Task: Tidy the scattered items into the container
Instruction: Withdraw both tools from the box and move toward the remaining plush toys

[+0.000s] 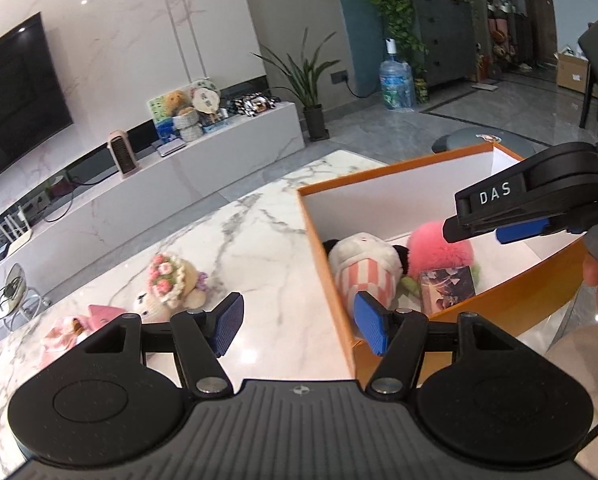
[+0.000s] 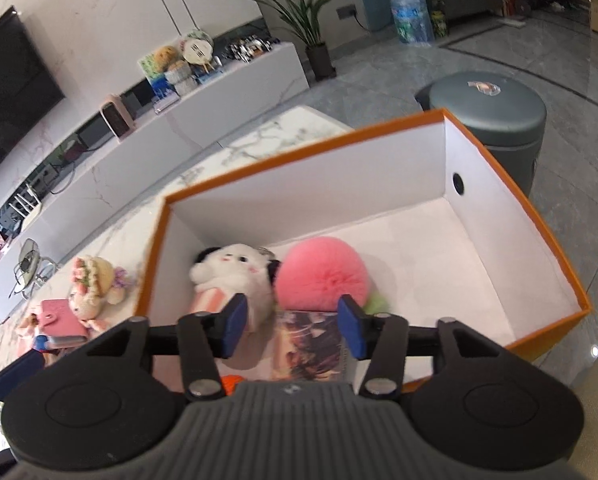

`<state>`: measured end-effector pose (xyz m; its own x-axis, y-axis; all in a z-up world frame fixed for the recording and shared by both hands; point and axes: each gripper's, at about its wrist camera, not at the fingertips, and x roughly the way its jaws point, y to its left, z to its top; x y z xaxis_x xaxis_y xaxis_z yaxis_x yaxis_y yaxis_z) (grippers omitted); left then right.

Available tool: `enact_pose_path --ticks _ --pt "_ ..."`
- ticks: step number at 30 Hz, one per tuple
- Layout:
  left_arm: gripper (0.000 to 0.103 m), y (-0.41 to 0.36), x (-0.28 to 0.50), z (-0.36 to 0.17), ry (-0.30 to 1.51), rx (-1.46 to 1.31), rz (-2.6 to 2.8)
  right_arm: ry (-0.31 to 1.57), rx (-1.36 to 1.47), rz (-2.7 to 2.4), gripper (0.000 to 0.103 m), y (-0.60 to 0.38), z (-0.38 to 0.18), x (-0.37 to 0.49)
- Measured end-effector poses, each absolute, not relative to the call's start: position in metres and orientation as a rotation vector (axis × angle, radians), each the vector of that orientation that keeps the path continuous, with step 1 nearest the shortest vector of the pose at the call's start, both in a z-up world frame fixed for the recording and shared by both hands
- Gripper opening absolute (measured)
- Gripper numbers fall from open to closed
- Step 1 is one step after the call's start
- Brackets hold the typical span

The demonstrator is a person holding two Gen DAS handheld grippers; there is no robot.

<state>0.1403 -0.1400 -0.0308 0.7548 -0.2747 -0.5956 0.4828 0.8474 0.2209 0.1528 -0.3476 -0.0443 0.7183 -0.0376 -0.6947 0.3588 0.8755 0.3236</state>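
Left wrist view shows us the crochet doll [image 1: 177, 284] lying on the tabletop [image 1: 259, 216] left of the orange box [image 1: 331, 280], nearest our wide, empty left claw [image 1: 299, 330].

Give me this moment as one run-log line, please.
left claw: open, empty | right claw: open over box | boxed: panda plush, pink pompom, card

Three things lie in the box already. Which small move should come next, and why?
Probably send the open, empty left tool toward the crochet doll on the marble table: it lies outside the orange box, near that tool.
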Motion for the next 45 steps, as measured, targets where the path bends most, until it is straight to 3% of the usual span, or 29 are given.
enact_pose_path --ticks 6,19,45 --pt "0.072 -0.117 0.128 -0.02 0.556 0.331 -0.385 0.706 0.406 -0.209 0.069 -0.32 -0.025 0.137" --pt "0.075 -0.052 0.114 -0.008 0.52 0.175 -0.276 0.706 0.242 -0.121 0.081 -0.246 -0.011 0.119" --pt "0.076 0.079 0.159 -0.062 0.697 -0.007 -0.023 0.88 0.028 0.006 0.084 -0.115 -0.064 0.179"
